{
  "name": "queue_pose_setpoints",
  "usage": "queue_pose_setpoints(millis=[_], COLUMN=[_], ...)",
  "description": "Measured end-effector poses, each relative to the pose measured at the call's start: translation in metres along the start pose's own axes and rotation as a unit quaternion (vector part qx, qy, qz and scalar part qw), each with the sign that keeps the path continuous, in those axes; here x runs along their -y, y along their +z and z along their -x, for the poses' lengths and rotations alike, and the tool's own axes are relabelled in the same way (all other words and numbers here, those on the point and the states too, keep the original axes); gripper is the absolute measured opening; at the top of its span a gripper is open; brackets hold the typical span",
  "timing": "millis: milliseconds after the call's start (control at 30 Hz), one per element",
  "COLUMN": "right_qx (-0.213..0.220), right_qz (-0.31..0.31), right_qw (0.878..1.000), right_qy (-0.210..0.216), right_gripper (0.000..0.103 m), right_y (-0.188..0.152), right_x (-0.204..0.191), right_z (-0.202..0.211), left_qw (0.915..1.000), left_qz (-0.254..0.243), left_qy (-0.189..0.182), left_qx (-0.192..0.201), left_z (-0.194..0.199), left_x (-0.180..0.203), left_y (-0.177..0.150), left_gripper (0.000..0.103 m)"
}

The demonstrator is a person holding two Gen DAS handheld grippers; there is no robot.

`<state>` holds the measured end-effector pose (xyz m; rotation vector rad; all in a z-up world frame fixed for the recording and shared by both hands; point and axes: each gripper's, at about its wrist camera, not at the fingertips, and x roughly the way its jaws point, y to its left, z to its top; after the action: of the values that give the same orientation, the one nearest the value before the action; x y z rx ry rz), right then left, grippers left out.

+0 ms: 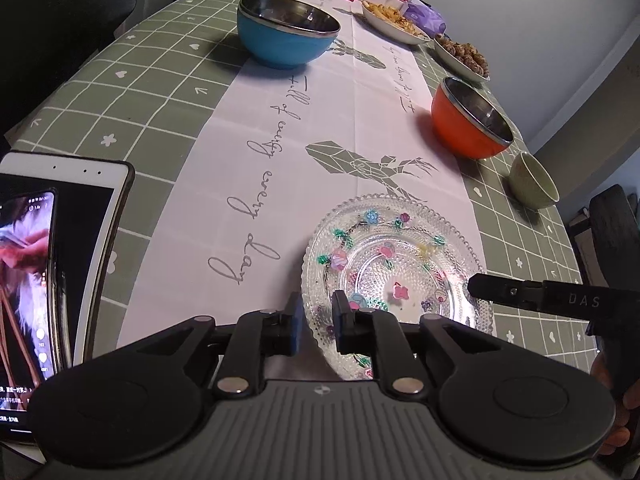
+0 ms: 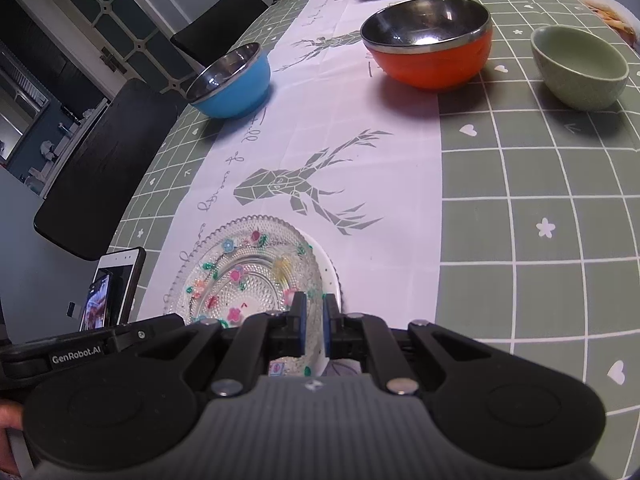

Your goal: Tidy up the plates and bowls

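In my left camera, my left gripper has its two blue pads on either side of the near left rim of the glass flower plate, pinching it. The plate sits near me on the white table runner. My right gripper pokes in from the right at the plate's right edge. Far off I see the blue bowl, to the right the orange bowl, and nearer right the small green bowl. A phone stands at my left. In my right camera, my right gripper has its pads almost together on the plate's near right rim, and a white plate peeks out under the glass one there; I cannot tell if I hold both. I think the job now is to lift the glass plate. I should squeeze softly, keep both sides level, and go up slowly, because glass is slippery and can crack.
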<state>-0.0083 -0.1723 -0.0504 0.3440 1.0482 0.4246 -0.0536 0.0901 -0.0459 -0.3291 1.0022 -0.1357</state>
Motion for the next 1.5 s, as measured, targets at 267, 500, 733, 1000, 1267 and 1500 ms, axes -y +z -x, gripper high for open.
queue_pose_setpoints(millis=[267,500,733,1000,1267,1500], right_qx=[0.000,0.009,-0.002,-0.033,-0.050,-0.048], right_qz=[0.005,0.013,0.007,-0.017,-0.035,-0.027], right_qw=[1.000,1.000,1.000,0.999,0.998,0.998], right_qy=[0.001,-0.011,-0.013,0.000,0.021,0.015], right_gripper=[0.009,0.019,0.040,0.041,0.042,0.033], right_y=[0.000,0.001,0.002,-0.002,-0.007,-0.008], right_x=[-0.002,-0.002,0.001,0.005,0.006,0.003], right_z=[0.000,0.002,-0.002,-0.009,-0.014,-0.015], left_qw=[0.9999,1.0000,0.9999,0.9989,0.9986,0.9992], left_qz=[-0.007,-0.001,0.008,0.035,0.015,0.001], left_qy=[0.006,-0.001,0.002,-0.017,-0.034,-0.025], left_qx=[0.005,0.006,0.012,-0.026,-0.036,-0.033], left_z=[-0.001,-0.001,0.000,-0.009,-0.012,-0.011], left_x=[0.003,0.001,-0.003,-0.012,-0.005,0.001], left_y=[-0.001,0.000,0.002,0.001,0.000,0.001], left_gripper=[0.019,0.023,0.035,0.054,0.045,0.043])
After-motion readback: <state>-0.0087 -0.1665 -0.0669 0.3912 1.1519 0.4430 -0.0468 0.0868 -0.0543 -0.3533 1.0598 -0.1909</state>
